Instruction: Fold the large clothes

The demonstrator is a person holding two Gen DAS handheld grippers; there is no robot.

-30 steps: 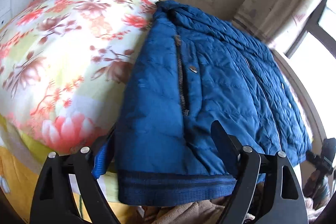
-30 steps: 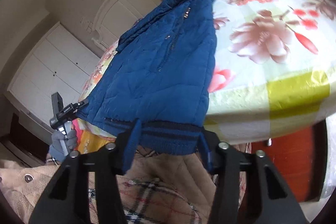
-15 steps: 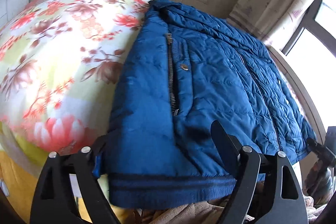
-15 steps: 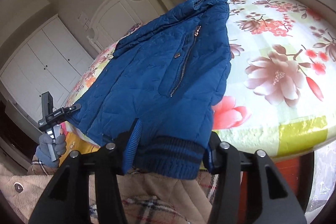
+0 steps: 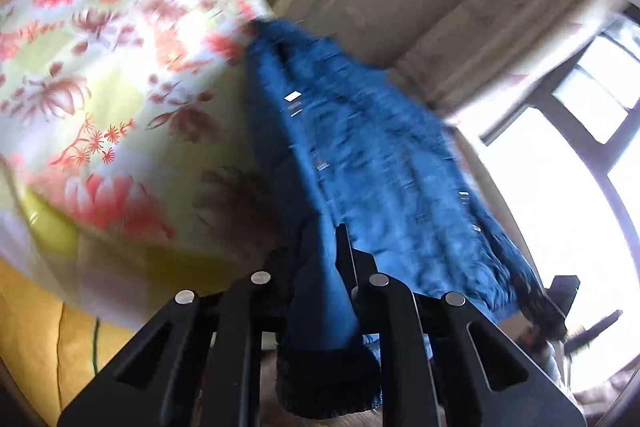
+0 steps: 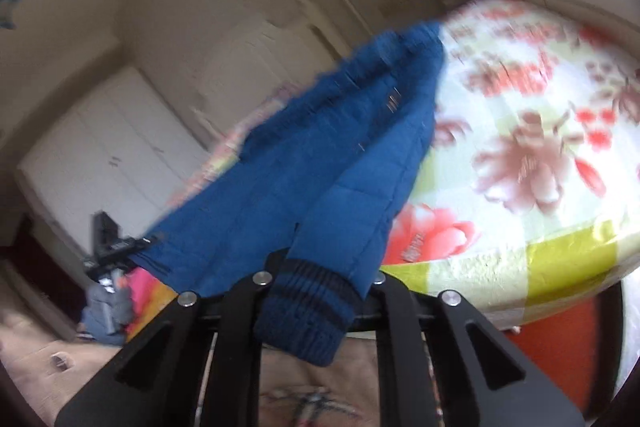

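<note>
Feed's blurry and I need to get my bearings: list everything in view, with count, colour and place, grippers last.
jacket: one, blue quilted with dark ribbed hem, lying on the bed, hem bunched at the near edge in both grippers.
bedspread: one, white and yellow-green with red and brown flowers, covering the bed under the jacket.
headboard: one, white, at the far end of the bed.
wardrobe: one, white, against the wall beside the bed.
curtain: one, beige, beside the window.
window: one, bright, dark frame, right of the left wrist view.
left gripper: black, shut on the hem.
right gripper: black, shut on the hem.
</note>
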